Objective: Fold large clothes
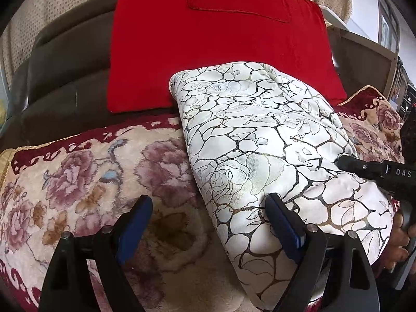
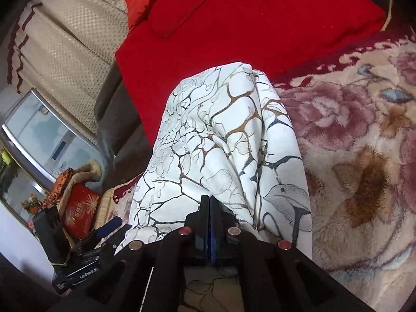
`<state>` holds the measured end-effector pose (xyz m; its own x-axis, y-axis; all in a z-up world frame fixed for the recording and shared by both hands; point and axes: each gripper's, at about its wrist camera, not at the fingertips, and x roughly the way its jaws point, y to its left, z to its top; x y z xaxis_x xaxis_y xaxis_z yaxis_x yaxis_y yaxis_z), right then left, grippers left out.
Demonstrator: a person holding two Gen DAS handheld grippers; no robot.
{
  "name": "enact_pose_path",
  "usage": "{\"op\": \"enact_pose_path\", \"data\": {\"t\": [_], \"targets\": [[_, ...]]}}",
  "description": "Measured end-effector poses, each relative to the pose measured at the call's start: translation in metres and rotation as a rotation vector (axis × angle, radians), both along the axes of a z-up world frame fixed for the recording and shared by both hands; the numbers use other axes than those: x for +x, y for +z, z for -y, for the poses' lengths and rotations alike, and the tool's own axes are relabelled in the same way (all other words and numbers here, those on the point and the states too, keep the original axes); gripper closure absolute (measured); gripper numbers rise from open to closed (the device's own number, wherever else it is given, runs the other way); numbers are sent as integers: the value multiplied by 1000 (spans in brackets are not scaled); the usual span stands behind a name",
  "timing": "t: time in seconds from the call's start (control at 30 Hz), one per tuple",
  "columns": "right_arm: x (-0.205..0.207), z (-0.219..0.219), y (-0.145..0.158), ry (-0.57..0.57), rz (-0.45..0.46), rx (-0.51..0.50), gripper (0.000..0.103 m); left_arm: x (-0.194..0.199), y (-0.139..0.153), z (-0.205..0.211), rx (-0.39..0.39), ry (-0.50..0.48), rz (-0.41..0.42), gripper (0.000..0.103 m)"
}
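Observation:
A white garment with a dark cracked-stone and rose print (image 1: 260, 140) lies folded into a thick bundle on a floral plush sofa cover (image 1: 78, 182). My left gripper (image 1: 208, 213) is open, its right finger against the bundle's near left edge, its left finger over the cover. My right gripper (image 2: 209, 202) is shut on the garment (image 2: 221, 143), which drapes up and over in front of it. In the left wrist view the right gripper's black body (image 1: 377, 171) rests on the bundle's right side.
A red cushion cover (image 1: 213, 44) leans on the brown sofa back (image 1: 57, 78) behind the garment. Beige curtain (image 2: 65, 39) hangs behind. A glass cabinet (image 2: 39, 135) and a red box (image 2: 80, 208) stand beside the sofa.

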<state>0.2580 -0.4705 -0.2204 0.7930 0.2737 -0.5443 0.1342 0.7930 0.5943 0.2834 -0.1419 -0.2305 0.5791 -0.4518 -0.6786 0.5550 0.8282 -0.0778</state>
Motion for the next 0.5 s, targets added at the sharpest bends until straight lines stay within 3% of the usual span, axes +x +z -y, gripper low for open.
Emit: {"op": "enact_pose_path", "data": {"t": [0.27,0.4,0.5], "targets": [[-4,-6,12,7,-4,-20,103,10,3,1,0,-17,-12,10],[-6,-1,26,19,-39,47,101,31,9,-7,-63,-14,-52,10],[-8,-1,54,61,-15,27,96,51,12,-15,-121,38,-75,10]]}}
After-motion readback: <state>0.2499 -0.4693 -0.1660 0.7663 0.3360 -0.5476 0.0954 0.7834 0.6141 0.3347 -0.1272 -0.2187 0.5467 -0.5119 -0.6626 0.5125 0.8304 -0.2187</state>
